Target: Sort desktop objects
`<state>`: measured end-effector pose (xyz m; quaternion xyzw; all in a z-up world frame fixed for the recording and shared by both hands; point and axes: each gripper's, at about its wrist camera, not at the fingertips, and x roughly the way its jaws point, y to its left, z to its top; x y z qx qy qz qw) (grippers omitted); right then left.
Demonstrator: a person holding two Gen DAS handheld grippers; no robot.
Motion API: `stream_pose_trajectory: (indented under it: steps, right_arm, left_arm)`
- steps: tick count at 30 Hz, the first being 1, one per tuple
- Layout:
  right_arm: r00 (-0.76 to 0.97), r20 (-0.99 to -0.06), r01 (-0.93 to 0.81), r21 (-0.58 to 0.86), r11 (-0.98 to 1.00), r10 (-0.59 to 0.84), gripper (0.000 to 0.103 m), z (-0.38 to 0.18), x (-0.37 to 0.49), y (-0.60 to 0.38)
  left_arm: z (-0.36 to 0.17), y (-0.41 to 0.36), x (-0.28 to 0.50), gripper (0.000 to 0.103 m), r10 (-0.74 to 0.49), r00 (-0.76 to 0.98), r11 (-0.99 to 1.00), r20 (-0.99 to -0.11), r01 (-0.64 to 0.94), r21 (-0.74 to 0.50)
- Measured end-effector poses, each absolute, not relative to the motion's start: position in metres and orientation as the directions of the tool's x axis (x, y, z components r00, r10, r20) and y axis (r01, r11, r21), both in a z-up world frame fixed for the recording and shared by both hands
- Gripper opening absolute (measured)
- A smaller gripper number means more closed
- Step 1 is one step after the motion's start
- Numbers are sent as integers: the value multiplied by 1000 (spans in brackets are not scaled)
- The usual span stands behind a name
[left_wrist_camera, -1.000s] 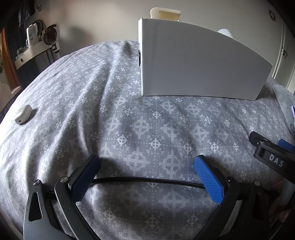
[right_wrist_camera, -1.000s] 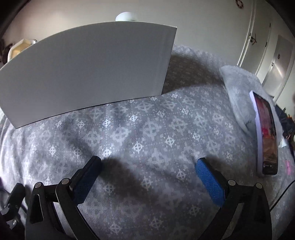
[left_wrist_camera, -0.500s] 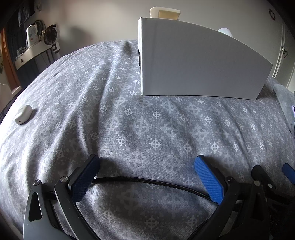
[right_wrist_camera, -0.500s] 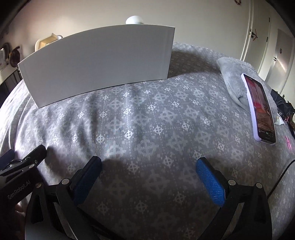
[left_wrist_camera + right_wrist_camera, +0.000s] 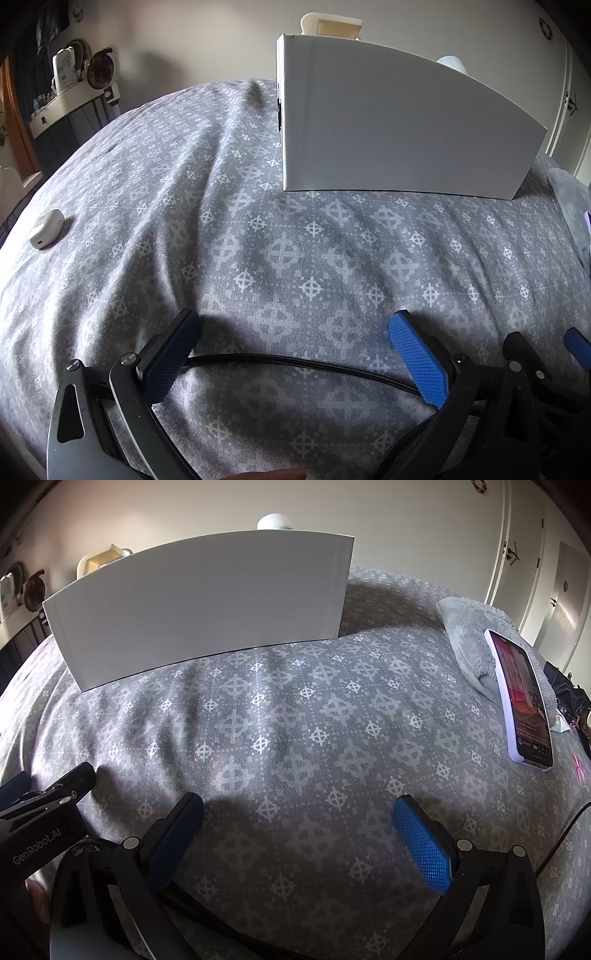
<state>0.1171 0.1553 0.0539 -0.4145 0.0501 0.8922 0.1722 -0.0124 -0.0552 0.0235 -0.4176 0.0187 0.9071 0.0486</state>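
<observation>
Two grippers are hovering low over a grey patterned bedspread [image 5: 295,236], side by side — the left gripper [image 5: 291,350] and the right gripper [image 5: 297,830], each with its blue-padded jaws spread wide and gripping nothing. A black braided cable [image 5: 295,363] is lying on the fabric, running between the left gripper's fingers. A white box [image 5: 399,129] is standing upright farther back on the bed, well apart from both tools. A small white earbud case [image 5: 46,229] is resting off to the left, while a smartphone [image 5: 521,698] in a pale case is lying screen-up on the right, leaning against a fluffy grey cloth [image 5: 469,635].
</observation>
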Motion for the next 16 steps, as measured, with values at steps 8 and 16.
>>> stream_pose_trajectory:
  steps: [8, 16]
  right_arm:
    - [-595, -757, -349, -59, -935, 270, 103, 54, 118, 154]
    - [-594, -758, -349, -60, -935, 270, 103, 55, 117, 153]
  left_arm:
    - [24, -54, -11, 103, 72, -647, -995, -759, -104, -6]
    - [24, -54, -11, 103, 72, -646, -995, -760, -104, -6]
